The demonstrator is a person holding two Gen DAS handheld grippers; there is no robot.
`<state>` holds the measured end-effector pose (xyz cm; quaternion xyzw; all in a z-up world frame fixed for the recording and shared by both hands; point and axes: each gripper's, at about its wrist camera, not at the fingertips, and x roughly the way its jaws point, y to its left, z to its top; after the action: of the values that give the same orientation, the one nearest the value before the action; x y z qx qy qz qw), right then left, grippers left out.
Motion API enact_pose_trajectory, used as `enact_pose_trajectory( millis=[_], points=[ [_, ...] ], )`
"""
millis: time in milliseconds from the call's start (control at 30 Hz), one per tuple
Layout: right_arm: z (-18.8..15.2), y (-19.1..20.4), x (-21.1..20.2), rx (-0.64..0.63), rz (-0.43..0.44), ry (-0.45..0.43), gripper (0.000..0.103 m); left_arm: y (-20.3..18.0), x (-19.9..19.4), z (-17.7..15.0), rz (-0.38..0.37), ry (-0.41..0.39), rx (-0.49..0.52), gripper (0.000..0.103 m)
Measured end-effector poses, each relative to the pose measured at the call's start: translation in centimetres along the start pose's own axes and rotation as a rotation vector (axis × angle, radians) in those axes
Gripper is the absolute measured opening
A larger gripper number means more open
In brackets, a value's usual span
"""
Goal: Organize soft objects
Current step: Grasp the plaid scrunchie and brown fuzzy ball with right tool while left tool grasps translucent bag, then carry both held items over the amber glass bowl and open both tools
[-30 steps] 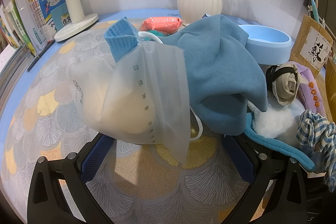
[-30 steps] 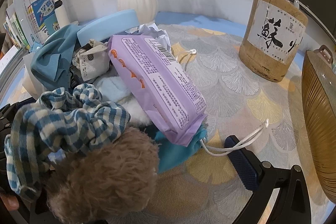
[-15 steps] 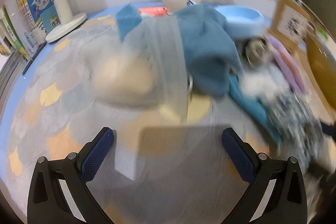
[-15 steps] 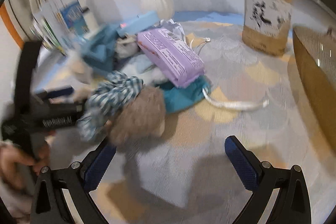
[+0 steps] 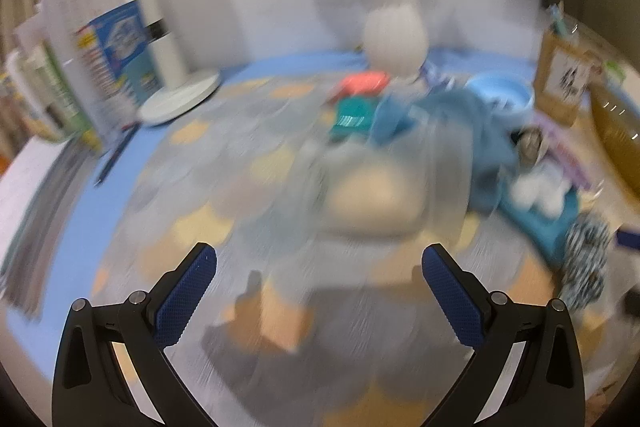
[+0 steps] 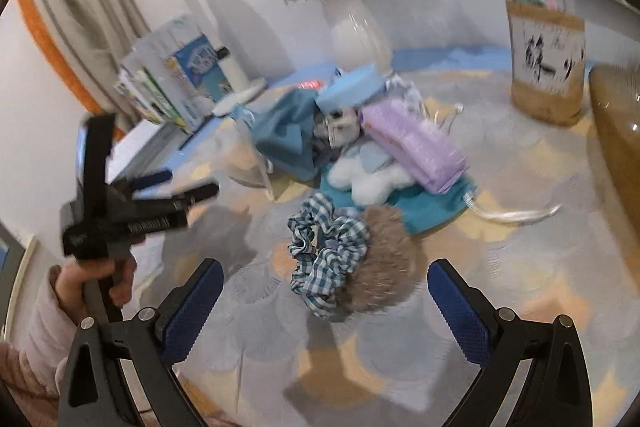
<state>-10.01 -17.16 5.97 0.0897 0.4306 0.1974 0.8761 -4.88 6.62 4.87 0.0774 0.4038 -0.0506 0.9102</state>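
Note:
A pile of soft things lies on the patterned mat. A blue-checked scrunchie (image 6: 326, 253) and a brown fuzzy scrunchie (image 6: 384, 267) lie nearest my right gripper (image 6: 320, 303), which is open and empty above the mat. Behind them are a white plush (image 6: 368, 179) on a teal pouch (image 6: 432, 203), a purple packet (image 6: 416, 143) and a blue cloth (image 6: 288, 135). My left gripper (image 5: 318, 291) is open and empty, short of a frosted zip bag (image 5: 372, 187). The left view is blurred.
A white vase (image 6: 356, 31) stands at the back by the wall. A wooden pen holder (image 6: 544, 67) and a brown basket (image 6: 616, 131) are at the right. Books (image 5: 80, 67) and a lamp base (image 5: 180, 99) are at the left.
Both grippers have pulled back and up from the pile, so more of the table shows. The soft things lie where they were.

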Motion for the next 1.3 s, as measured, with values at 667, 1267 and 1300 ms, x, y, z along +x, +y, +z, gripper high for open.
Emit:
enact_pose_trajectory(
  millis=[667,1267,1300],
  points=[
    [0.2,-2.8,1.2,0.088,-0.008,-0.056,0.033,2.3,3.9,2.1,-0.304,-0.018,-0.131,0.046],
    [3.6,-8.6,-10.0,0.162,-0.048,-0.306,0.032,-9.1,-2.9,9.3,-0.372,-0.005,0.066,0.046],
    [3.7,-9.7,-10.4,0.177,-0.070,-0.315,0.032,-10.3,-2.9,10.0,-0.386,-0.008,0.085,0.046]
  ],
)
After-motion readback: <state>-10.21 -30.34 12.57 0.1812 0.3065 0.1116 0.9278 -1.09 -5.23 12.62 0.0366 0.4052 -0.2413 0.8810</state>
